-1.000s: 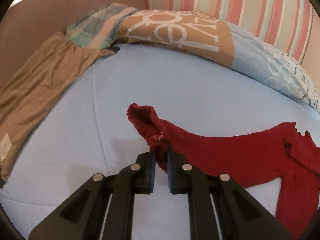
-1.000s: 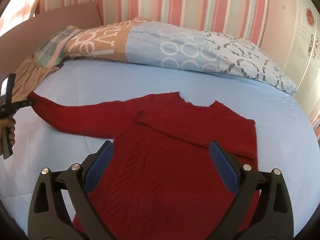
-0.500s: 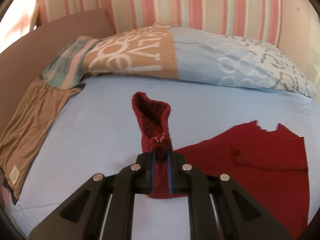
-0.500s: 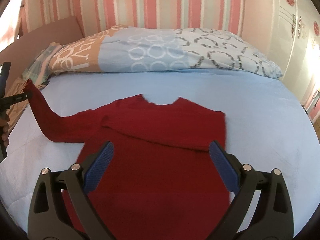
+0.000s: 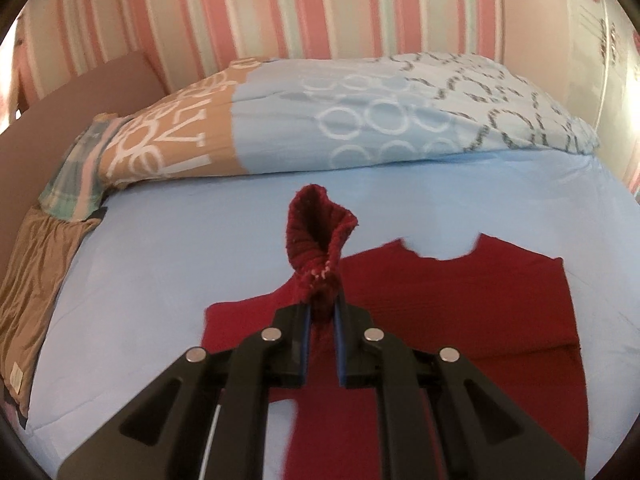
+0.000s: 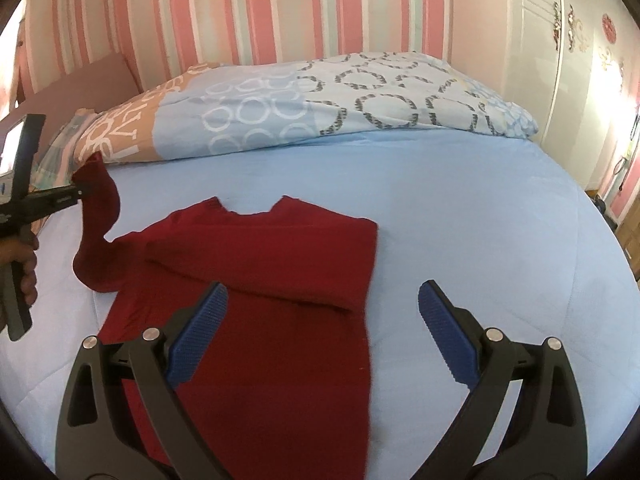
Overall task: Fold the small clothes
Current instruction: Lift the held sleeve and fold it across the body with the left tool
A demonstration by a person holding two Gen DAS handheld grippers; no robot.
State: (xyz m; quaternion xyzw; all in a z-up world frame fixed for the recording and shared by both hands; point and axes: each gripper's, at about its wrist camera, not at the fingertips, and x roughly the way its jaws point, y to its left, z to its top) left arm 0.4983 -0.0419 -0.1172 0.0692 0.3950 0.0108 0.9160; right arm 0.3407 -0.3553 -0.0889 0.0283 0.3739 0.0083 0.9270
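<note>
Sweater: red knit sweater [image 6: 256, 320] lies flat on the light-blue bedsheet [image 6: 460, 220], neckline toward the pillows; its right side is already folded over the body, giving a straight edge.
Sleeve: left sleeve cuff [image 5: 318, 236] is lifted off the sheet, ribbed end standing up and open above the fingers; in the right wrist view the sleeve [image 6: 96, 232] arches up from the shoulder to the left gripper.
Left gripper: left gripper [image 5: 321, 332] has its jaws closed on the sleeve just below the cuff, held over the sweater's left part.
Right gripper: right gripper [image 6: 322, 340] has its jaws spread wide, holding nothing, above the sweater's lower half; the right-hand finger sits over bare sheet.
Bedding: patterned duvet [image 5: 360, 120] is bunched along the head of the bed.
Side: brown cloth [image 5: 36, 272] lies at the bed's left edge.
Wall: pink striped wallpaper [image 6: 280, 12] behind the bed.
</note>
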